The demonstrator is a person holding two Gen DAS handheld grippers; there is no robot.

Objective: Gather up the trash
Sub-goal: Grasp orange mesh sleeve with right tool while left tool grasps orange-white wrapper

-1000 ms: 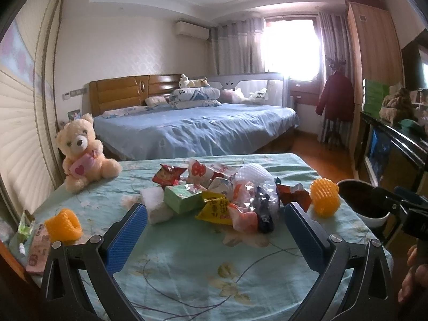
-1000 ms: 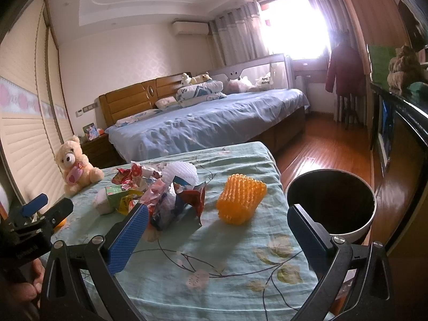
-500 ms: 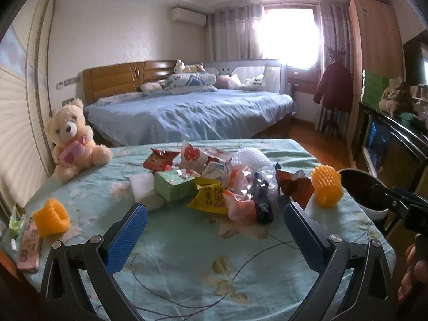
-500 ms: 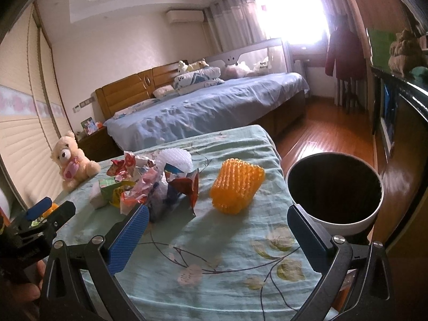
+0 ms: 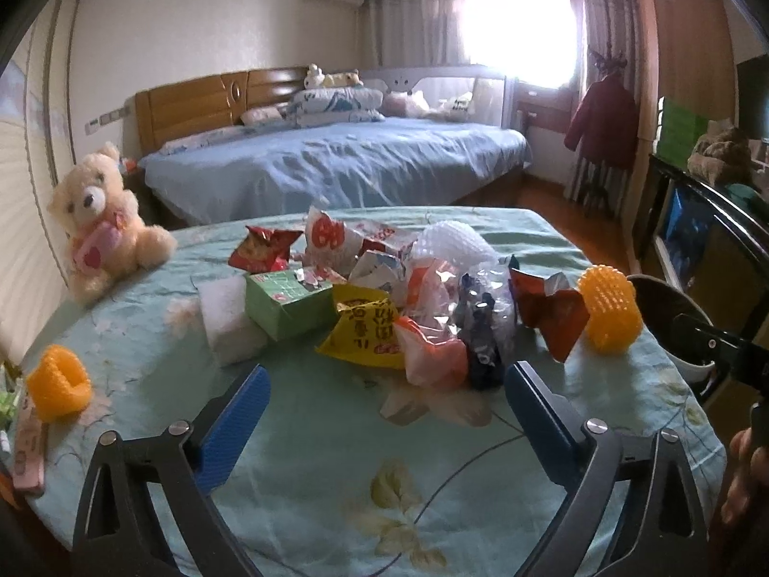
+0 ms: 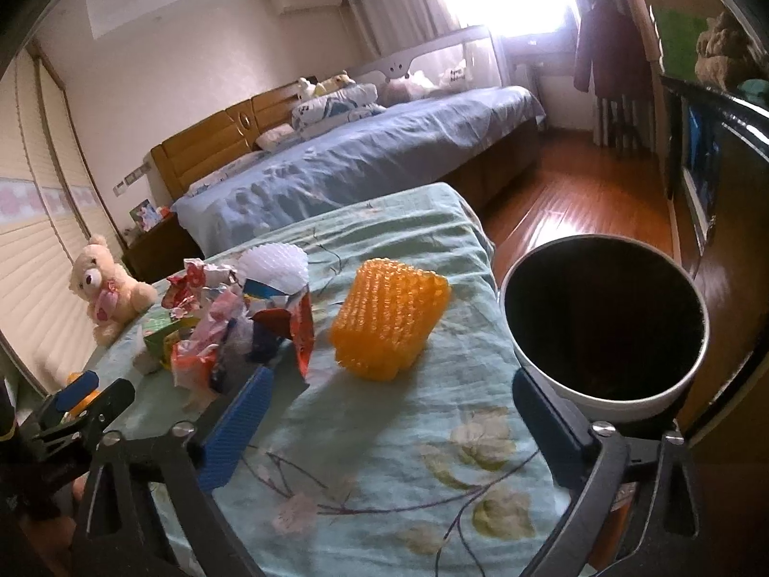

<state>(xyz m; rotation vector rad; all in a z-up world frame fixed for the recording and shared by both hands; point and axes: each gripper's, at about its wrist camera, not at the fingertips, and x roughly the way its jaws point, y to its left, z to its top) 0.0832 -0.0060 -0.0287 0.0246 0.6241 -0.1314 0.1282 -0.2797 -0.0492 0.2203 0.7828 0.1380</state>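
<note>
- Left wrist view: the left hand-held gripper (image 5: 387, 392) is held spread above the table (image 5: 298, 461), its jaws having just been closing slightly, nothing between them.
- The pile of wrappers (image 5: 384, 298) lies just beyond its fingertips.
- The right hand-held gripper (image 6: 391, 399) is likewise spread and empty, jaws just narrowed, near an orange foam net (image 6: 389, 319).
- A trash bin (image 6: 603, 327) stands beside the table edge.

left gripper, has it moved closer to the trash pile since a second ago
Yes. The left gripper has advanced toward the trash pile, its fingertips now nearly reaching it; its jaws, empty, have just been closing slightly.
</note>
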